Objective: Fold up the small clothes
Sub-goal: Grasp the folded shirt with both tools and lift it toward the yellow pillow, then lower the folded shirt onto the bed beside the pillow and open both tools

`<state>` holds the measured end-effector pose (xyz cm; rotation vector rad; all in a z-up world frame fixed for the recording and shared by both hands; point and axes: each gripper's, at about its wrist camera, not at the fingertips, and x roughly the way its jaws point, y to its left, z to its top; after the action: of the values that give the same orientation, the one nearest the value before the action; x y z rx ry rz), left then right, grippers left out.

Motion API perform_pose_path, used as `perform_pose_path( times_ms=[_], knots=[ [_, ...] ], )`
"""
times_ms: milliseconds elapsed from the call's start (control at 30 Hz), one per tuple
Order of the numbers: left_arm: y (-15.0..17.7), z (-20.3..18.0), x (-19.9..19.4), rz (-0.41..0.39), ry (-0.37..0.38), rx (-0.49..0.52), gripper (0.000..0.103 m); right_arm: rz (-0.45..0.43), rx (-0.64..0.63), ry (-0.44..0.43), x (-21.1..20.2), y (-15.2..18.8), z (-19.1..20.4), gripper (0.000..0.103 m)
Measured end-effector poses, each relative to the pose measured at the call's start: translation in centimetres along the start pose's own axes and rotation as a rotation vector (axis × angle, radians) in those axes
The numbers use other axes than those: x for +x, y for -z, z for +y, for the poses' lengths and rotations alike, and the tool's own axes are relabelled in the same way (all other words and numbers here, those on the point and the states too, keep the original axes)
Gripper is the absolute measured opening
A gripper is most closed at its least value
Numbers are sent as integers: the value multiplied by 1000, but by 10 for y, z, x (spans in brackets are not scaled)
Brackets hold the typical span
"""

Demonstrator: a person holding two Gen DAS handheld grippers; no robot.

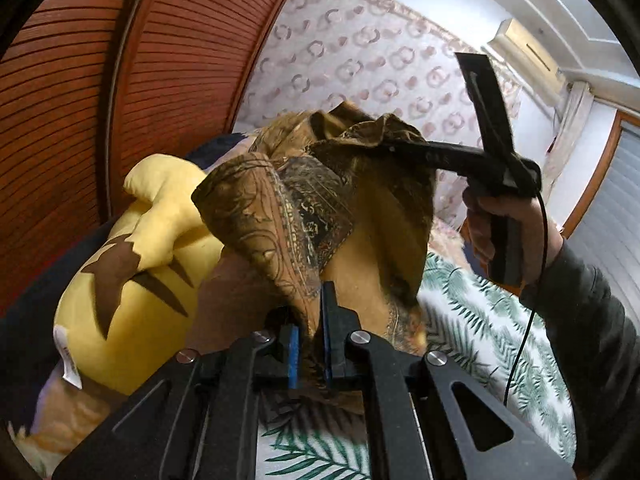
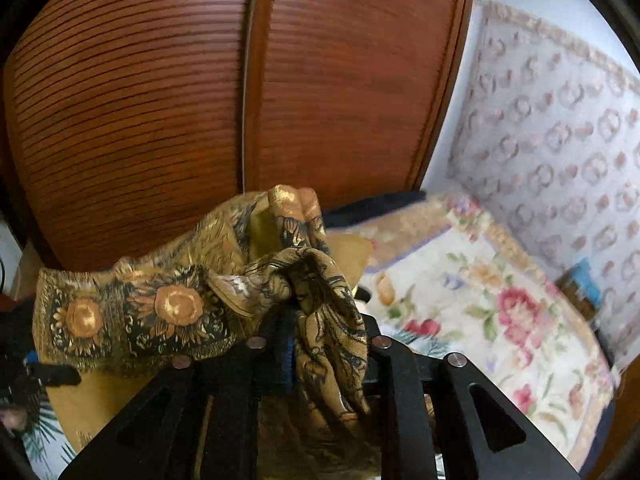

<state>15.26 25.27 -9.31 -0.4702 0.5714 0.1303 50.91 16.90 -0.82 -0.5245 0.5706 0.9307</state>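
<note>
Cloth [image 1: 280, 208] hangs pinched between both hand-held grippers [image 1: 310, 316]; lifted.

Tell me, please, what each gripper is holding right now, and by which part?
Both hold the brown patterned cloth: the left gripper pinches a hanging edge, and the right gripper grips a bunched upper edge, lifting it above the bed.

Both wrist views close, angled down; share cloth [image 1: 304, 200].
</note>
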Motion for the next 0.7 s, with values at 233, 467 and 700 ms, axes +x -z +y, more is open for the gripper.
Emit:
perform_pose_path(
  times_ms=[233, 467, 700],
  knots=[
    [-3, -5, -25, -89, -38, 69, 48, -111, 135, 110, -9, 4, -33, 58],
    [-23, -17, -23, -127, -54, 156, 85, -200, 159, 107, -47, 24, -21, 59],
    [-18, -20, 16, -1, -104, 188, 86, -64, 176, -23, 1, 46, -14, 59]
  ],
)
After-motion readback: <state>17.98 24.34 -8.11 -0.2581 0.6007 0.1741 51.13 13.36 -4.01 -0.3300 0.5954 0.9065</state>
